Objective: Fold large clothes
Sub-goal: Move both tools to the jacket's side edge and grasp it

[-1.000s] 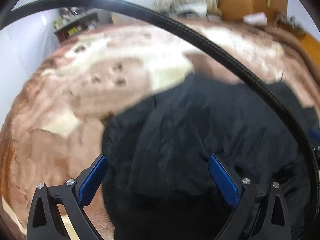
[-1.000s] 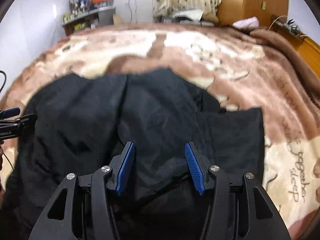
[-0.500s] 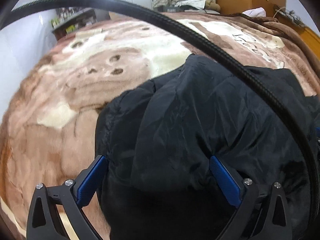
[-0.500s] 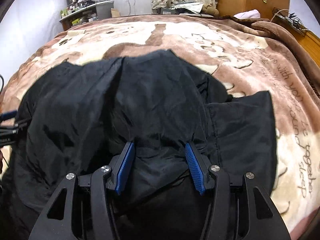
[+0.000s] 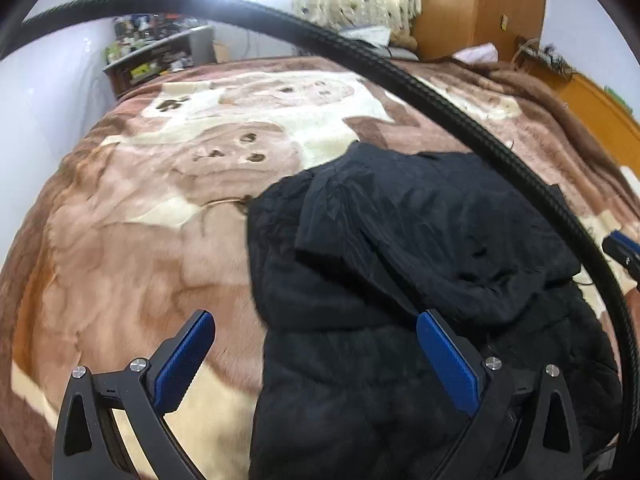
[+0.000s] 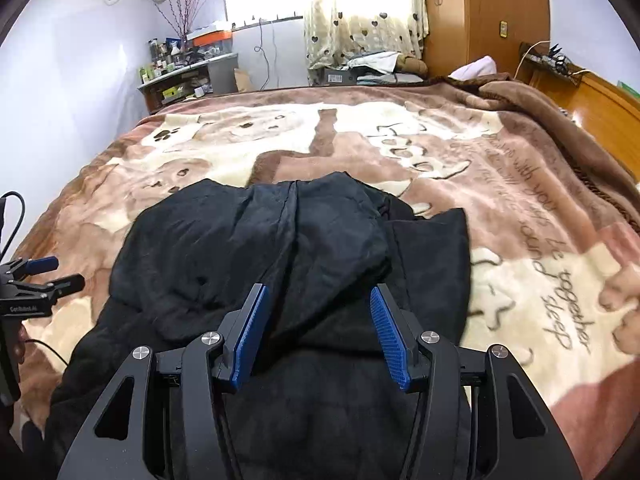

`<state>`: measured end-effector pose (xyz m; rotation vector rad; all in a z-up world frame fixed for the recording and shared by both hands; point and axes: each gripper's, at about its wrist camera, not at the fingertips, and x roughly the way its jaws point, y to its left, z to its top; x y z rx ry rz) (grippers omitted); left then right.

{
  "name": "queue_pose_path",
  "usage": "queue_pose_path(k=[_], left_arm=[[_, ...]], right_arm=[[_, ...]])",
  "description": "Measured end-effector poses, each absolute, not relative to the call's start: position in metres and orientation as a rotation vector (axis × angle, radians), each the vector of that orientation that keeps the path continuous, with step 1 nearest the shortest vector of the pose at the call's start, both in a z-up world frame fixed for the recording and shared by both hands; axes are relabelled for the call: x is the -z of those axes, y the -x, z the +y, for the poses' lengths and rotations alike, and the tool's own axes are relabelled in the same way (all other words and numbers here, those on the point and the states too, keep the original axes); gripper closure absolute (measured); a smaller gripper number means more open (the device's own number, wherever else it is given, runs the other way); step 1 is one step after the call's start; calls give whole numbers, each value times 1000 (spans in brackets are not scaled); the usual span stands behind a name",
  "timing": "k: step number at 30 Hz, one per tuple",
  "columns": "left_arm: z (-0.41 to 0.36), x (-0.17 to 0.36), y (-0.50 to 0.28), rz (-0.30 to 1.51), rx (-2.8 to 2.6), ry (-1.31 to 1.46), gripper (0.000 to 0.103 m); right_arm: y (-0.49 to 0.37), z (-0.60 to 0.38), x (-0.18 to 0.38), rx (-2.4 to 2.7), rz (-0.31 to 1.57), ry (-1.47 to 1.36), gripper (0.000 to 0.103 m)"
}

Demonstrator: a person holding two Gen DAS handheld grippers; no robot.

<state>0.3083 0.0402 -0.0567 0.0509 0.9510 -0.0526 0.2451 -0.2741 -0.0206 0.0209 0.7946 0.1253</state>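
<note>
While its blue-padded jaws are held wide apart and empty, the left gripper (image 5: 316,358) is seen above the near left edge of a black padded jacket (image 5: 400,264) on a brown-and-cream plush blanket (image 5: 132,240). By the left wrist view, the garment's long axis is run from the camera toward the far side of the bed, an upper layer being laid back over the lower one. More blanket is shown beside the jacket than half a second ago, and the pads are no longer pressed against the cloth. A black braided cable (image 5: 440,92) is arched across the view, cutting over the jacket's right part.

By the right wrist view, the right gripper (image 6: 318,336) is likewise held open, nothing being clamped, though the jacket (image 6: 256,240) lies beneath and between its pads. The garment is seen lower and farther off than before, with a flat panel spread to its right. The left gripper (image 6: 48,272) is visible at the left edge. A cluttered shelf (image 6: 184,76), a heart-print curtain (image 6: 360,8) and a wooden wardrobe (image 6: 480,12) are ranged behind the blanket (image 6: 540,240).
</note>
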Motion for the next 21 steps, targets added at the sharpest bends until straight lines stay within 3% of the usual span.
queue_pose_path(k=[6, 15, 17, 19, 21], left_arm=[[53, 46, -241, 956, 93, -50, 1], [75, 79, -165, 1045, 92, -59, 1], [73, 86, -152, 1045, 84, -98, 1], [70, 96, -142, 1064, 75, -118, 1], [69, 105, -135, 1093, 102, -93, 1]], right_arm=[[-178, -284, 14, -108, 799, -35, 49], [-93, -308, 41, -51, 878, -9, 49], [-81, -314, 50, -23, 897, -4, 46], [-70, -318, 58, -13, 919, 2, 35], [-58, -324, 65, 0, 936, -7, 35]])
